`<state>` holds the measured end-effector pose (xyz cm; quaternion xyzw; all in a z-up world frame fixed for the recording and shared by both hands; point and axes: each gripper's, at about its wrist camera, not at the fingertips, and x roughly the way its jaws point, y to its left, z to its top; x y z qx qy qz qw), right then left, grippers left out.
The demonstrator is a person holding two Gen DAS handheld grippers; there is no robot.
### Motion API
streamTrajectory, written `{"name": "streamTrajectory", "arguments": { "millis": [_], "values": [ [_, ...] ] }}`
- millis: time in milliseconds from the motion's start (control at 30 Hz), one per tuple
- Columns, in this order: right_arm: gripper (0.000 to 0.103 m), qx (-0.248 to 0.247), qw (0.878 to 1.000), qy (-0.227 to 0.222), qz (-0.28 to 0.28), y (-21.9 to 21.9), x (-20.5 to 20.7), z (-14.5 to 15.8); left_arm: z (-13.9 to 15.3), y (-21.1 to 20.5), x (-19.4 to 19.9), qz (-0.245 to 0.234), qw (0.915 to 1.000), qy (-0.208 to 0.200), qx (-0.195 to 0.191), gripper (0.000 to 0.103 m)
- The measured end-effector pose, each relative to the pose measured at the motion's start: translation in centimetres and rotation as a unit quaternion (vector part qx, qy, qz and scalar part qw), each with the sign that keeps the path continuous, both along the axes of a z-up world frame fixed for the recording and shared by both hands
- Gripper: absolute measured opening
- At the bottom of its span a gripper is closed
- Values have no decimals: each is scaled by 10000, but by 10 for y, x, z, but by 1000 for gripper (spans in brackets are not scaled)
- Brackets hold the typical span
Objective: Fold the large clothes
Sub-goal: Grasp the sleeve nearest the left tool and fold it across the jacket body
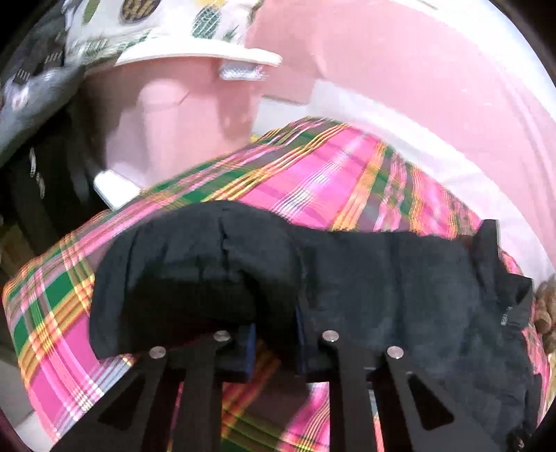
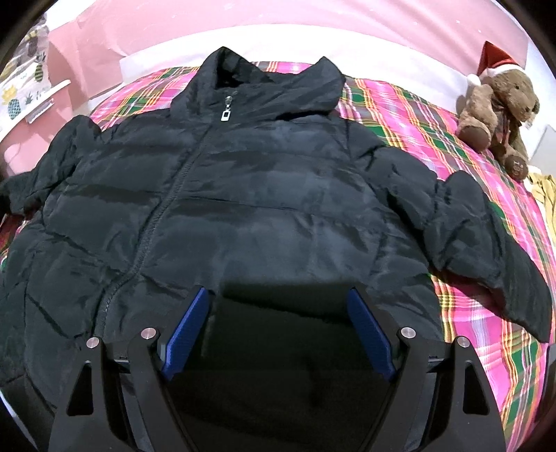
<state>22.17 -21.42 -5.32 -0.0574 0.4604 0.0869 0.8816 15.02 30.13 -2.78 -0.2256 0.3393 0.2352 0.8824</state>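
Gripping: left gripper [image 1: 276, 342] pinches a jacket sleeve [image 1: 194, 274].
Right gripper [image 2: 279, 313]: jaws spread wide over the hem.
Jacket [image 2: 243, 194]: black, spread flat, zipped.
Surface: plaid bedspread [image 2: 434, 139]; teddy bear [image 2: 497, 114] at far corner.
Room: pink wall [image 2: 243, 21].

left tongs [image 1: 276, 342]: black, silver screws | right tongs [image 2: 278, 328]: blue ribbed pads [image 2: 187, 330]
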Motion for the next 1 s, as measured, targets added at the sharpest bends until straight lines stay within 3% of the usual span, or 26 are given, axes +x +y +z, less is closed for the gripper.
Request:
{"name": "streamTrajectory", "arguments": {
  "millis": [233, 333, 467, 667, 900, 1000],
  "values": [
    [82, 233, 9996, -128, -83, -24, -15, 11, 95, -67, 15, -891, 9932, -635, 407, 17],
    [82, 363, 9990, -190, -194, -40, -21, 15, 126, -110, 29, -1393, 9854, -816, 538, 17],
    [82, 476, 9980, -246, -349, -61, -30, 18, 143, -169, 54, -2022, 9735, -910, 567, 17],
    [82, 583, 9962, -229, -603, -93, -34, 12, 113, -257, 101, -2919, 9539, -611, 335, 17],
    [82, 675, 9943, -146, -813, -115, -35, 0, 31, -335, 143, -3564, 9342, 118, 144, 19],
    [82, 735, 9936, -145, -848, -119, -35, -2, 7, -357, 150, -3812, 9240, 244, -169, 36]
  ]
}}
